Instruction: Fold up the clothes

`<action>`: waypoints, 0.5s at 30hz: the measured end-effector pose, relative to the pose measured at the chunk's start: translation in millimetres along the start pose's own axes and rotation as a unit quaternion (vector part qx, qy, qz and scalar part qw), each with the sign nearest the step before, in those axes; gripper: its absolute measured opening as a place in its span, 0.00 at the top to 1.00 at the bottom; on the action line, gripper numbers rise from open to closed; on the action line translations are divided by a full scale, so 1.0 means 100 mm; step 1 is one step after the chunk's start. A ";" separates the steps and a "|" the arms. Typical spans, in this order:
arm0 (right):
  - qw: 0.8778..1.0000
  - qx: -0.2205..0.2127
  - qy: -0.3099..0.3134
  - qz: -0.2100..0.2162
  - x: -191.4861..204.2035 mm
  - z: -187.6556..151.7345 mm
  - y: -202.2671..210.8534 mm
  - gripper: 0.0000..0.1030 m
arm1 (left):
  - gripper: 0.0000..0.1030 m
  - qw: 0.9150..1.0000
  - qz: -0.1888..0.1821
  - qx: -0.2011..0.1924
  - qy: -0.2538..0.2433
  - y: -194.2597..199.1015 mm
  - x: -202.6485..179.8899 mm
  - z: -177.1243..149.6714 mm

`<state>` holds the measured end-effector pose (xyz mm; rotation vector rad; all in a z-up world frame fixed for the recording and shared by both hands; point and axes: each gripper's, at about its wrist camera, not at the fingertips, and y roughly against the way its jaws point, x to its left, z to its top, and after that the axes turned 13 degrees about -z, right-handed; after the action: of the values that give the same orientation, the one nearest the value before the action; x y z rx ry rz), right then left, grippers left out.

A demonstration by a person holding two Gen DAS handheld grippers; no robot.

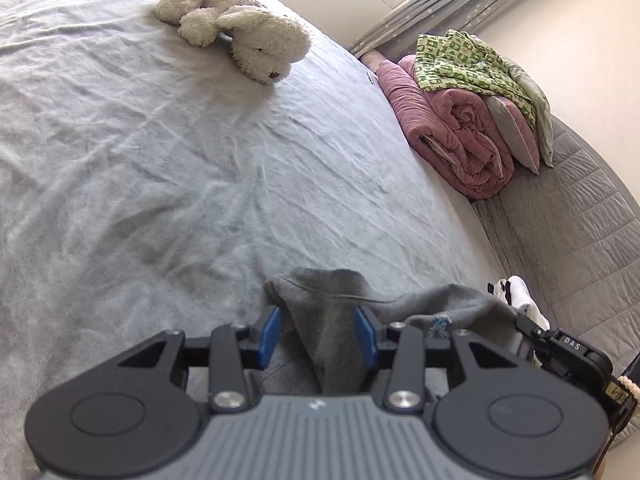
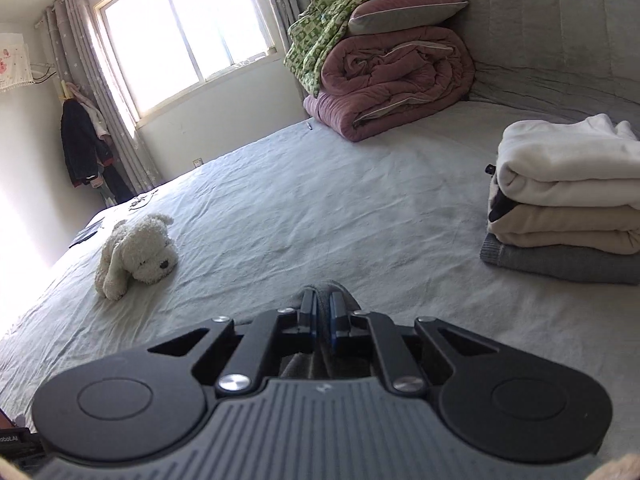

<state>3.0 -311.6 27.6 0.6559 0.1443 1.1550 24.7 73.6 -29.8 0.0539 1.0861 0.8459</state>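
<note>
black two-finger right gripper (image 2: 323, 312) pinched shut on soft grey knit garment (image 1: 340, 320), whose fold also hangs between half-open blue-padded left gripper (image 1: 320, 336) jaws, above wrinkled pale grey bedsheet (image 1: 160, 160) near its edge.

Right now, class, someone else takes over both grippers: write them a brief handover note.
Right gripper: shut on the grey garment.
Left gripper: jaws apart, the same garment's fabric between them, pads not pressing on it.
Done: three folded clothes stacked on the bed sheet.
Left: get a left grip, spread the grey garment on the sheet, fold it, probably add it to the stack.
</note>
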 end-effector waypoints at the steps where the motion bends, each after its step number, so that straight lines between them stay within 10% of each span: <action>1: 1.000 0.003 -0.007 -0.010 -0.08 0.01 -0.02 0.93 | 0.56 1.000 0.003 0.001 0.000 -0.02 0.00 0.00; 15: 0.997 0.041 0.003 -0.061 -0.78 -0.11 0.00 0.93 | 0.55 0.997 0.049 0.043 -0.045 -0.67 -0.06 -0.18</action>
<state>-34.7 -375.8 1.5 0.7058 0.2347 1.0369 47.8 16.8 -62.5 0.2161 1.0399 0.8757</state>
